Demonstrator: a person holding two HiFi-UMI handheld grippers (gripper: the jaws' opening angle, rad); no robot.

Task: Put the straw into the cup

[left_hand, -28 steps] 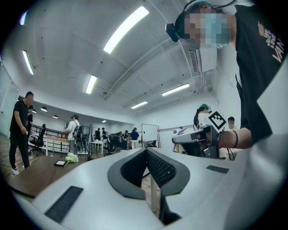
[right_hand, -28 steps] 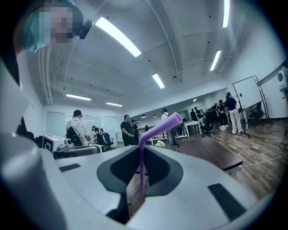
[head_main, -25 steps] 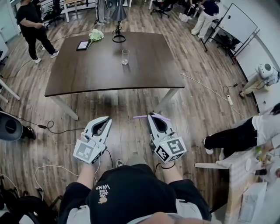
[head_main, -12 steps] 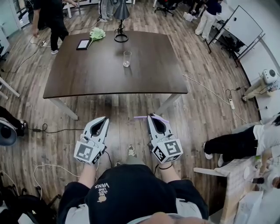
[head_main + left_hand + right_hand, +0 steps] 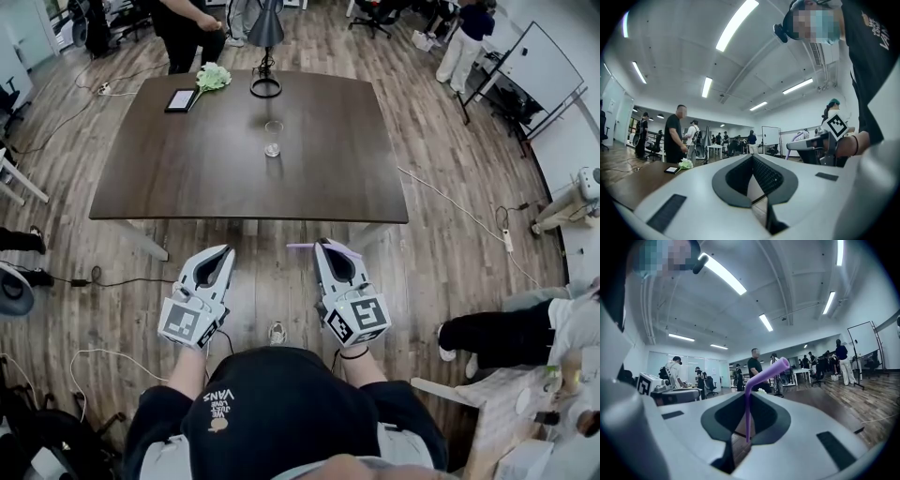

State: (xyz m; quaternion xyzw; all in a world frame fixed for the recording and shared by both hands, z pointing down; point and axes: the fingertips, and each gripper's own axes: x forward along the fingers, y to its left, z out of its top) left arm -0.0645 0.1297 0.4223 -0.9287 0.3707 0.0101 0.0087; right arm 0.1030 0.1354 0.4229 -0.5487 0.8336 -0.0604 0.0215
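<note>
A clear glass cup (image 5: 273,138) stands upright near the middle of the dark brown table (image 5: 187,178), far ahead of both grippers. My right gripper (image 5: 324,247) is held level over the wooden floor, just short of the table's near edge, and is shut on a purple bendy straw (image 5: 317,247). In the right gripper view the straw (image 5: 748,408) rises between the jaws and its top bends to the right. To its left my left gripper (image 5: 226,252) points the same way, shut with nothing in it (image 5: 752,157).
At the table's far edge are a black lamp (image 5: 266,86), a pale green flower bunch (image 5: 213,77) and a tablet (image 5: 180,98). A person (image 5: 187,23) stands behind the table. Cables (image 5: 112,277) trail on the floor. Another person sits at the right (image 5: 506,328).
Both grippers have moved forward towards the table, whose near edge is closer to them now. A person has walked along the table's far side. The grip on the straw is unchanged.
</note>
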